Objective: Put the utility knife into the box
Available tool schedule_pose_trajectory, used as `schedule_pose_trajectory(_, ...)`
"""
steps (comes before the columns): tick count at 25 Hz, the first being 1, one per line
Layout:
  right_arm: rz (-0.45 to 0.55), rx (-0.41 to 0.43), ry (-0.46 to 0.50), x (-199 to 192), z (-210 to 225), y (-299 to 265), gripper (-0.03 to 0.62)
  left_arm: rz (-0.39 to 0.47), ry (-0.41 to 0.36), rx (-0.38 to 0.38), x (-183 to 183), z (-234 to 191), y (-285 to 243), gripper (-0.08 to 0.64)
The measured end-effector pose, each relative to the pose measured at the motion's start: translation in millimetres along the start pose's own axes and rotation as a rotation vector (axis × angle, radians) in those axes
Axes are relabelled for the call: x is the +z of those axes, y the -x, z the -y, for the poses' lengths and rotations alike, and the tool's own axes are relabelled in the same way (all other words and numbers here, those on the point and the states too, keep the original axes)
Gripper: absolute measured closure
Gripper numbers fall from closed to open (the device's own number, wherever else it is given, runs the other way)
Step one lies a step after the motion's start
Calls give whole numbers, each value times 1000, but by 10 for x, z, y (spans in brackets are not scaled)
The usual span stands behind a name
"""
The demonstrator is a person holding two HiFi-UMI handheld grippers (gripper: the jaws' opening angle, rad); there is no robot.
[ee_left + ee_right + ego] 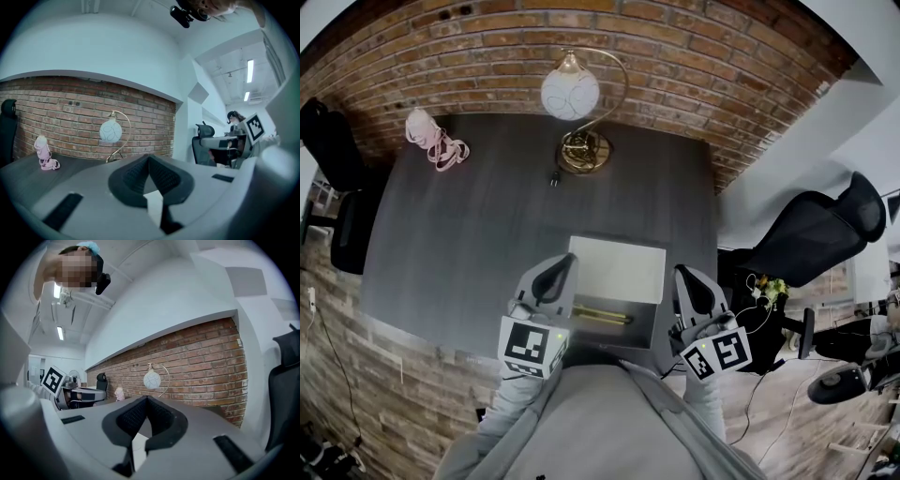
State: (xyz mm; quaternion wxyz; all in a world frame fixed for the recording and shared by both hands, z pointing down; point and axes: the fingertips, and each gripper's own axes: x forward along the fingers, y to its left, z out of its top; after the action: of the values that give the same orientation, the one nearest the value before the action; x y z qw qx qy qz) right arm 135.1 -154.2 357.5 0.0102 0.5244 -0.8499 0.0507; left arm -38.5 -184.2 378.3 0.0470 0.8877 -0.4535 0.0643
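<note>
In the head view a box stands open near the table's front edge, its white lid [617, 269] folded back and its grey tray [630, 336] toward me. A slim yellowish utility knife [602, 315] lies across that tray. My left gripper [565, 263] hovers at the box's left side, shut and empty. My right gripper [684, 275] is just right of the box, also shut with nothing in it. In the left gripper view the left gripper's [149, 158] dark pads meet at the tip. The right gripper view shows the right gripper's [146, 398] pads touching too.
A lamp with a white globe [570, 93] and a brass base [583, 152] stands at the table's back by the brick wall. A pink object [437, 142] lies at the back left. Black office chairs stand at the right [825, 230] and the left [333, 150].
</note>
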Motion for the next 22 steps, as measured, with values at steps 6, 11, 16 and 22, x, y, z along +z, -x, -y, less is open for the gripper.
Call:
schedule_pose_trajectory(6, -6, 4, 9, -1, -28, -16, 575, 2, 3, 3, 2, -18, 10, 539)
schedule_pose_trajectory(11, -9, 4, 15, 2, -51, -25, 575, 3, 7, 9, -2, -30, 19, 538)
schedule_pose_trajectory(16, -12, 5, 20, -9, -53, -24, 575, 0, 6, 7, -19, -20, 16, 539)
schedule_pose_trajectory(22, -18, 11, 13, -27, -70, -30, 575, -1, 11, 14, -26, -27, 23, 540)
